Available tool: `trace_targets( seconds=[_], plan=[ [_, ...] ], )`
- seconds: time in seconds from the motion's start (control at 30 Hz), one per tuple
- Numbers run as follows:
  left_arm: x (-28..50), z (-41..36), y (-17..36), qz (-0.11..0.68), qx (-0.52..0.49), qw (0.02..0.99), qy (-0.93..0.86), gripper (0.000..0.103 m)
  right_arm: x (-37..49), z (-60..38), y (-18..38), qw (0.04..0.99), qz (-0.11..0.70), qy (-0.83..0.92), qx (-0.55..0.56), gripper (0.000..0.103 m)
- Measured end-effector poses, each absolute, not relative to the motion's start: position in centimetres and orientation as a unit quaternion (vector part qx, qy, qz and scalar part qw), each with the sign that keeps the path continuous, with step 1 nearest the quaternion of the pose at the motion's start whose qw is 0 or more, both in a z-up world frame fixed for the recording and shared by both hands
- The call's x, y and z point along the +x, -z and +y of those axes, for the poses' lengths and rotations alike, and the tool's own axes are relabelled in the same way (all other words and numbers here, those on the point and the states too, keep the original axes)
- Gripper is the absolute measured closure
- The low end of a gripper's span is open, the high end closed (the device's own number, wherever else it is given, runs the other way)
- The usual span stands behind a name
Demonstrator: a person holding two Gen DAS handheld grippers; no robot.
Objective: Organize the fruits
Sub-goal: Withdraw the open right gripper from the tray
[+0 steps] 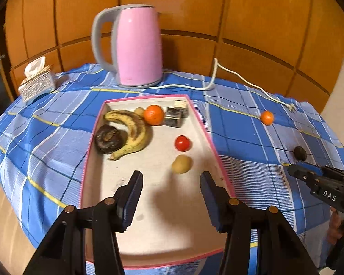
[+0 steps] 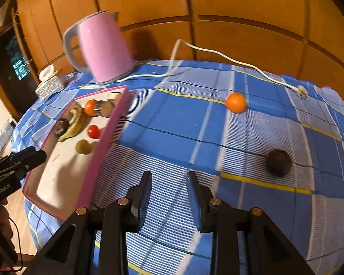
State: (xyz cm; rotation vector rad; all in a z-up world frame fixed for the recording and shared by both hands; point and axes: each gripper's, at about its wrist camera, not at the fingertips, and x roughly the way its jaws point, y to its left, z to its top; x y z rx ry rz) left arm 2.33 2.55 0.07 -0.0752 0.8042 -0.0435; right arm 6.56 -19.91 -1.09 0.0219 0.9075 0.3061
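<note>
Your left tool hangs over the near end of the pink-rimmed tray with its jaws apart and nothing between them. In the tray lie a banana, a dark round fruit, an orange, a red tomato and a yellowish fruit. Your right tool is over the blue checked cloth on the counter, its jaws narrowly parted and empty. A second orange and another dark fruit sit on the cloth, well apart, outside the tray.
</note>
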Motion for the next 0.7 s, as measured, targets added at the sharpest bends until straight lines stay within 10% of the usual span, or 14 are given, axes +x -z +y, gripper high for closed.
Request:
trace_targets(
  seconds=[0.7],
  plan=[
    [9.7, -7.6, -0.3, 0.442, -0.010, 0.880, 0.177, 0.050, 5.2, -27.1, 3.8, 0.885, 0.461, -0.059, 0.042, 0.072]
  ],
)
